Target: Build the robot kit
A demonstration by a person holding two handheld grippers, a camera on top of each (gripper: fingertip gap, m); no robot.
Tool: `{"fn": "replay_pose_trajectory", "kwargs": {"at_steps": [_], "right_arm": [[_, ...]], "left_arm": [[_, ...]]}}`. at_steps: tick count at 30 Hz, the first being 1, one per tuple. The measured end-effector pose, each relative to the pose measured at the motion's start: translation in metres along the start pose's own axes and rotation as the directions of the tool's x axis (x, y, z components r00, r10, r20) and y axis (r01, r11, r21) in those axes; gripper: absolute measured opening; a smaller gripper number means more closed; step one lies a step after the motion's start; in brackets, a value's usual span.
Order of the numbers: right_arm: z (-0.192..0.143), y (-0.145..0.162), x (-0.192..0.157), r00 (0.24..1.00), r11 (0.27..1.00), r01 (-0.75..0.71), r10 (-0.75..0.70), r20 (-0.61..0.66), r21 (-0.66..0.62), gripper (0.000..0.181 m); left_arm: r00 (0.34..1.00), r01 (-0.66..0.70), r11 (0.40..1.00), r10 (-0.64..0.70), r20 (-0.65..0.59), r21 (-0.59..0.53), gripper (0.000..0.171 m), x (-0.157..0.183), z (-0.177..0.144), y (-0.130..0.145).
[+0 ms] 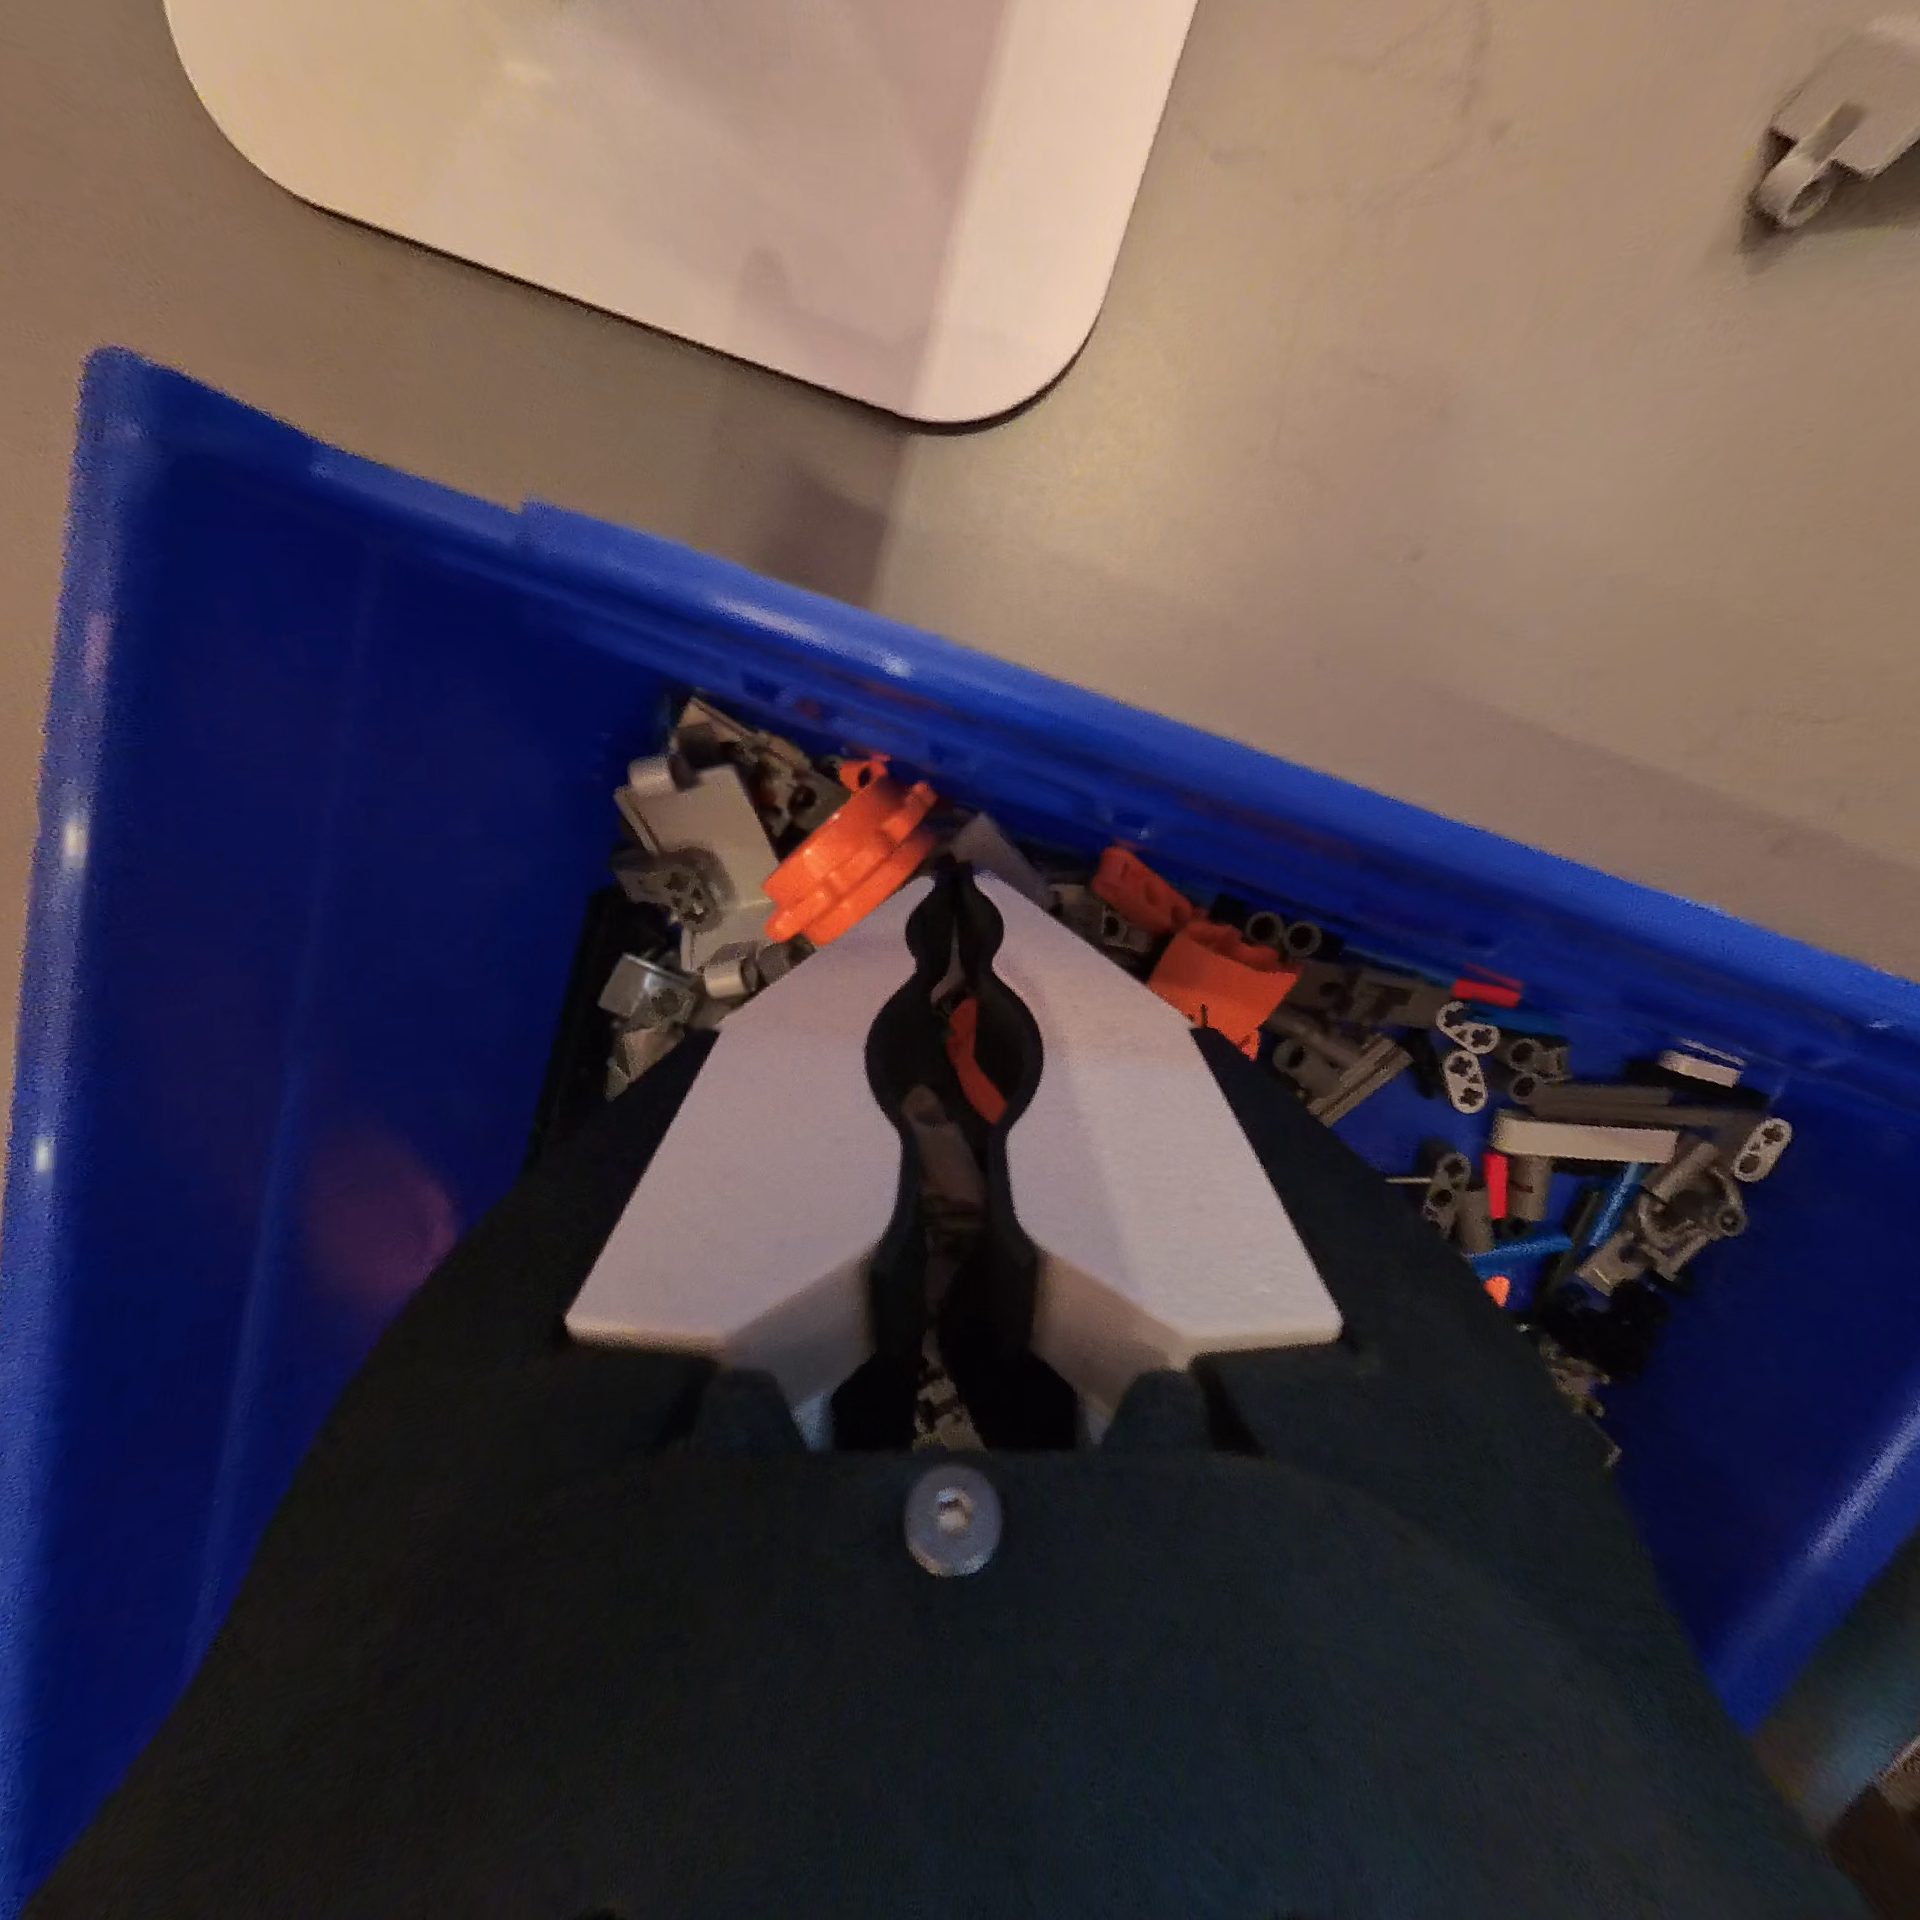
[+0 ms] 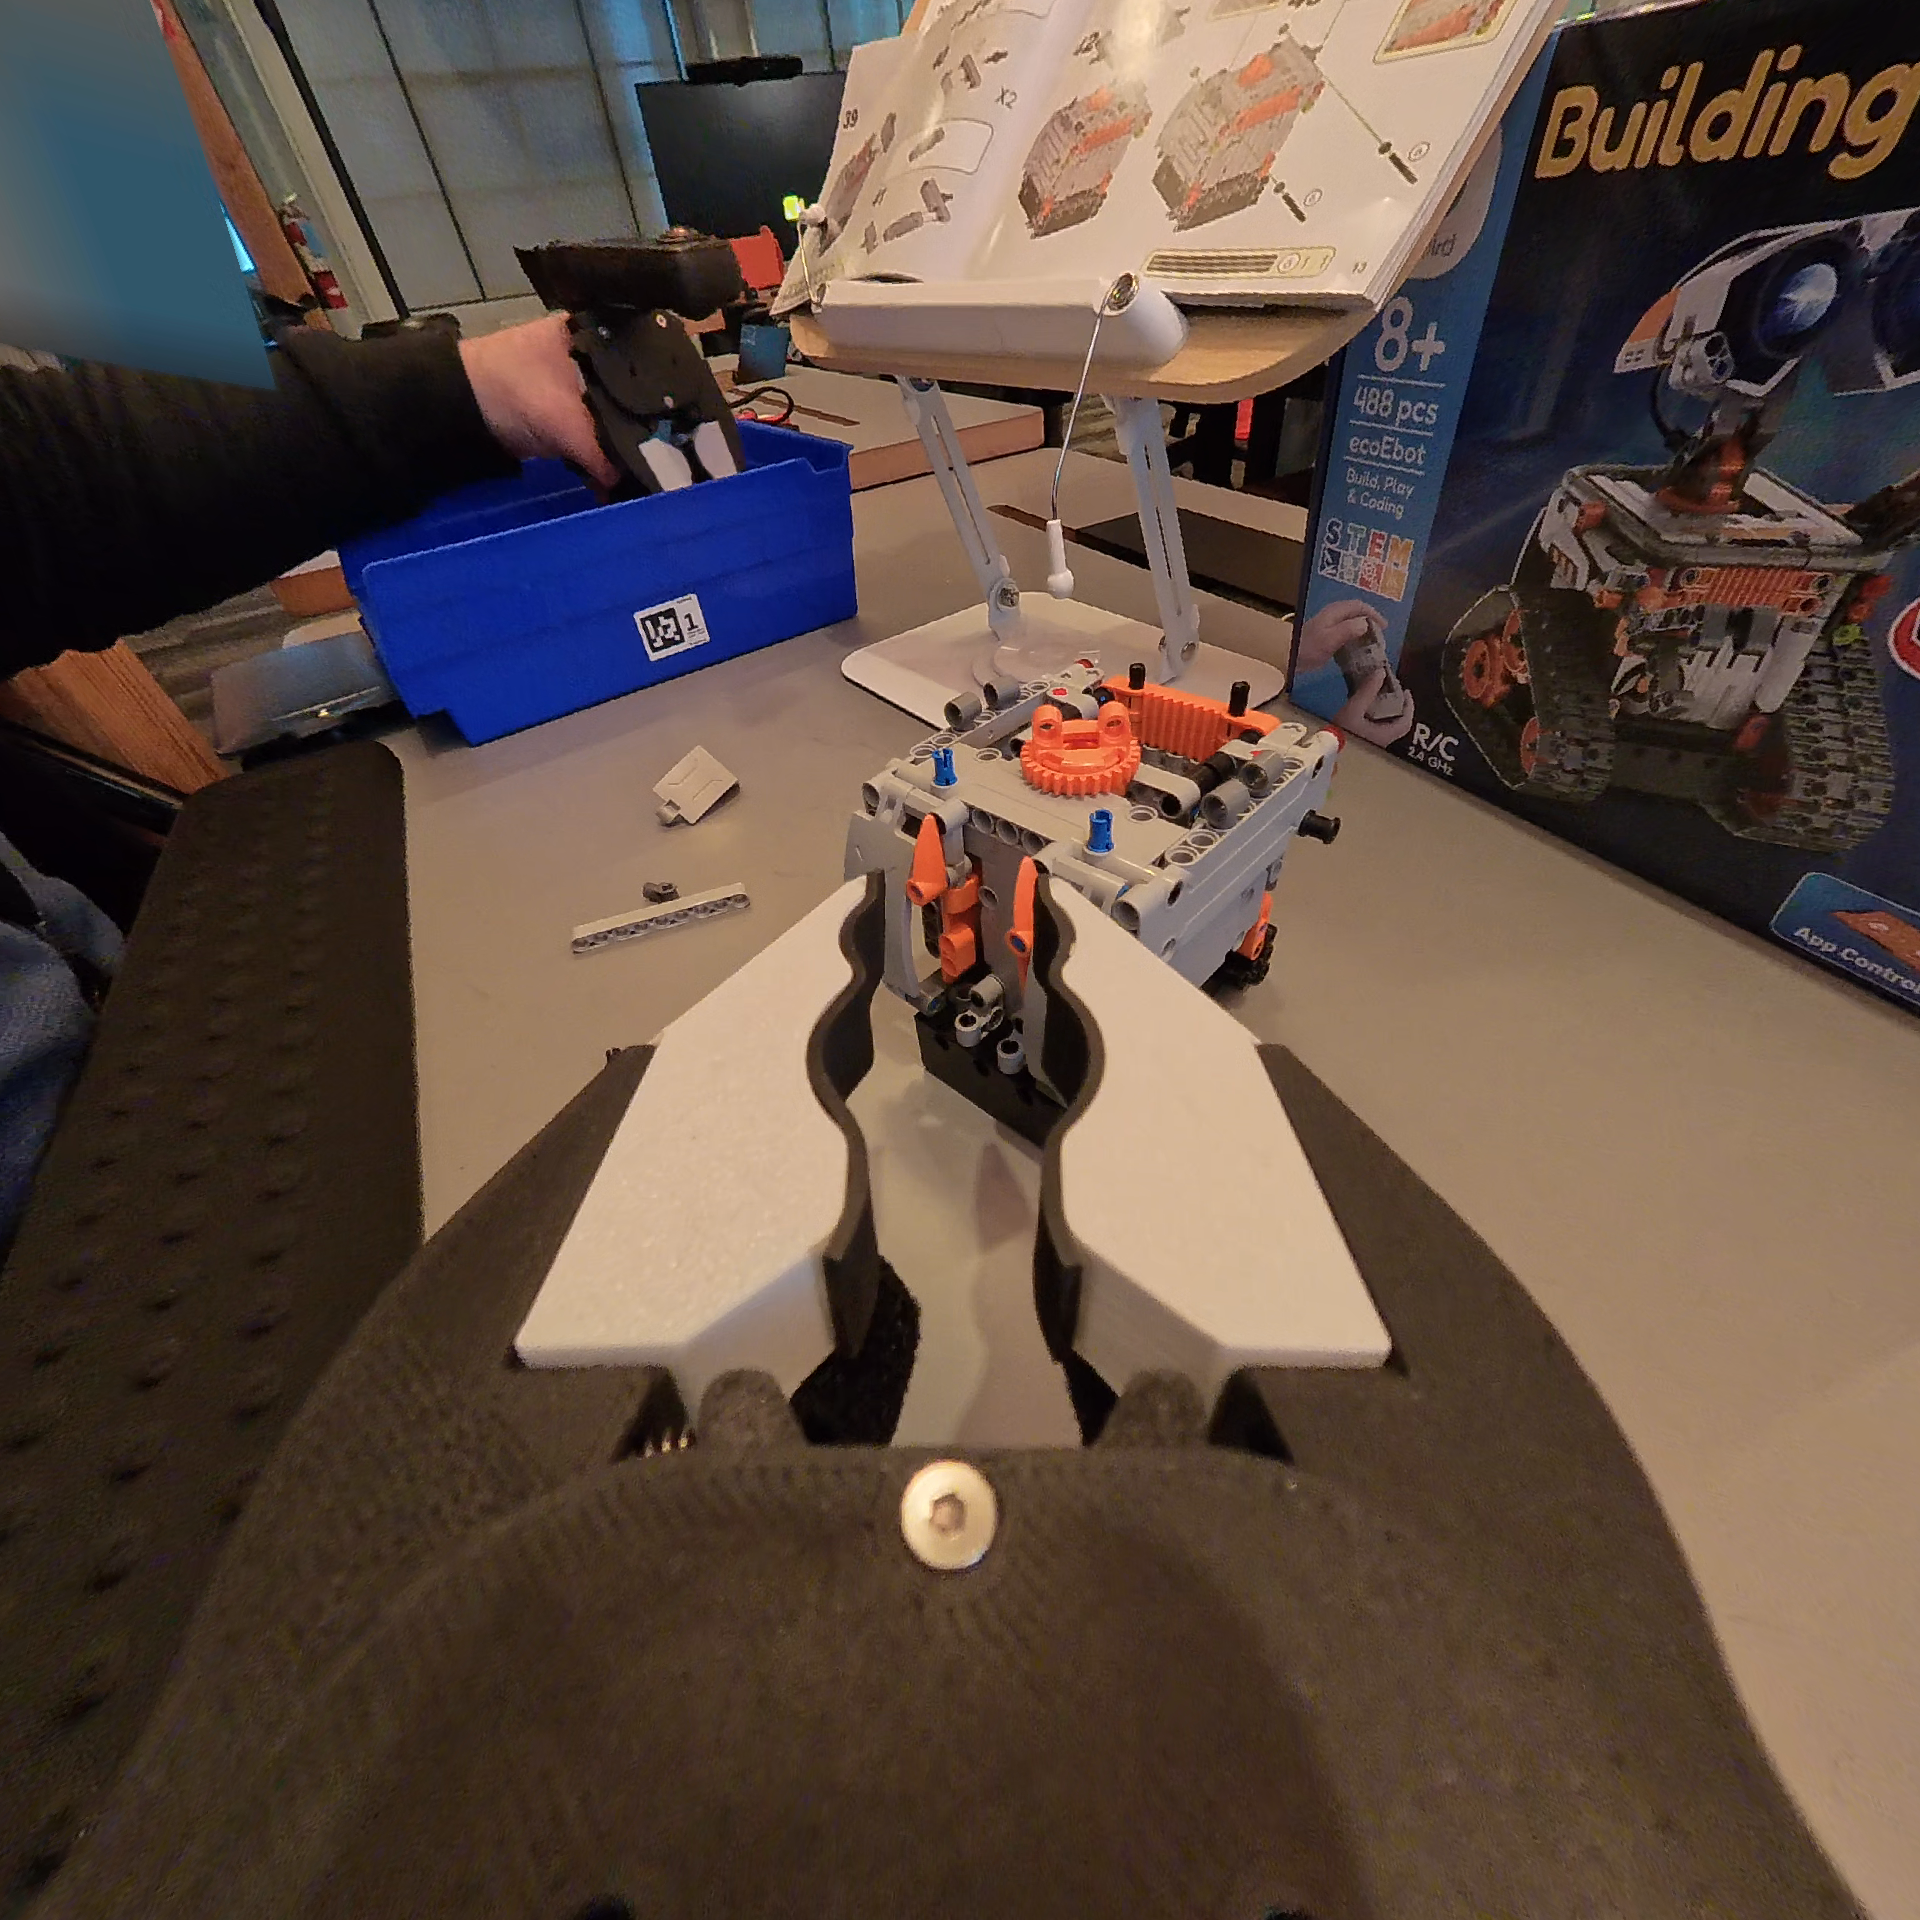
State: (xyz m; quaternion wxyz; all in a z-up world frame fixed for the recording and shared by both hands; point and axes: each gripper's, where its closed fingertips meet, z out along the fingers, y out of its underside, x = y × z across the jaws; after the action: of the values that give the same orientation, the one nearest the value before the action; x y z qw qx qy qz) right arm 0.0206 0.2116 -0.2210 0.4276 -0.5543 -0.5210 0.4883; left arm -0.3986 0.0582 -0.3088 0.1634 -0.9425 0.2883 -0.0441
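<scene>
The left gripper [image 1: 951, 883], fingers together, reaches into the blue bin [image 1: 312, 935] among loose building pieces [image 1: 1558, 1143], just beside an orange disc [image 1: 847, 862]. The right gripper [image 2: 956, 914] is apart around the front of a half-built model [image 2: 1091, 831] (grey and orange) on the table [image 2: 1558, 1143].

left tongs [image 1: 951, 883]: tips nearly closed, pointing down | right tongs [image 2: 956, 914]: parted, level

The left tongs [image 1: 951, 883] hide much of the blue bin's [image 1: 312, 831] blurred parts pile [image 1: 1455, 1091].
</scene>
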Motion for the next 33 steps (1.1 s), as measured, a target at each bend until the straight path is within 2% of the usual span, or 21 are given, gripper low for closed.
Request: {"fn": "replay_pose_trajectory", "kwargs": {"at_steps": [5, 9, 11, 12, 13, 15, 17, 20, 22, 23, 24, 33], "right_arm": [[-0.001, -0.001, -0.001, 1.0, 1.0, 0.003, -0.003, 0.002, 0.003, 0.025], [0.0, -0.001, -0.001, 1.0, 1.0, 0.004, -0.004, 0.001, 0.002, 0.025], [0.0, 0.0, 0.0, 1.0, 1.0, 0.002, -0.002, -0.001, -0.002, 0.025], [0.0, 0.0, 0.0, 1.0, 1.0, 0.002, -0.002, -0.001, -0.004, 0.026], [0.0, 0.0, 0.0, 1.0, 1.0, 0.002, -0.002, -0.002, -0.004, 0.025], [0.0, 0.001, 0.0, 1.0, 1.0, 0.002, -0.002, -0.004, -0.005, 0.025], [-0.001, 0.001, 0.001, 1.0, 1.0, 0.002, -0.002, -0.006, -0.004, 0.025], [-0.001, 0.001, 0.001, 1.0, 1.0, 0.0, 0.0, -0.007, -0.006, 0.026], [0.0, 0.001, 0.002, 1.0, 1.0, 0.0, 0.0, -0.008, -0.008, 0.026], [-0.001, 0.001, 0.001, 1.0, 1.0, 0.001, -0.001, -0.009, -0.007, 0.025], [-0.001, 0.001, 0.001, 1.0, 1.0, 0.001, -0.001, -0.009, -0.005, 0.025], [-0.002, -0.001, 0.001, 1.0, 1.0, 0.007, -0.007, -0.009, -0.001, 0.025]], "left_arm": [[0.999, 0.039, 0.999, -0.038, 0.018, -0.028, 0.0, -0.001, -0.015, 0.012], [0.996, 0.068, 0.997, -0.07, 0.05, 0.044, 0.0, -0.006, -0.029, 0.004], [0.994, 0.072, 0.997, -0.074, 0.083, 0.026, 0.017, -0.009, -0.025, 0.005], [0.994, 0.067, 0.998, -0.068, 0.088, 0.019, 0.02, -0.01, -0.021, 0.005], [0.997, 0.056, 0.998, -0.056, 0.061, 0.011, 0.021, -0.005, -0.017, 0.005], [0.998, 0.051, 0.998, -0.049, 0.044, -0.032, 0.035, -0.002, -0.01, 0.01], [0.999, 0.028, 1.0, -0.028, -0.021, -0.003, 0.041, 0.012, -0.007, 0.003], [0.999, 0.008, 0.998, -0.005, 0.044, -0.068, 0.039, 0.008, 0.002, 0.01], [0.997, 0.016, 0.998, -0.011, 0.078, -0.062, 0.036, 0.005, 0.004, 0.008], [0.996, 0.021, 0.998, -0.015, 0.09, -0.063, 0.027, 0.003, 0.003, 0.008], [0.994, 0.017, 0.998, -0.01, 0.112, -0.058, 0.024, 0.001, 0.002, 0.008], [0.969, -0.046, 0.998, 0.054, 0.242, -0.035, 0.012, -0.004, -0.004, 0.003]]}}
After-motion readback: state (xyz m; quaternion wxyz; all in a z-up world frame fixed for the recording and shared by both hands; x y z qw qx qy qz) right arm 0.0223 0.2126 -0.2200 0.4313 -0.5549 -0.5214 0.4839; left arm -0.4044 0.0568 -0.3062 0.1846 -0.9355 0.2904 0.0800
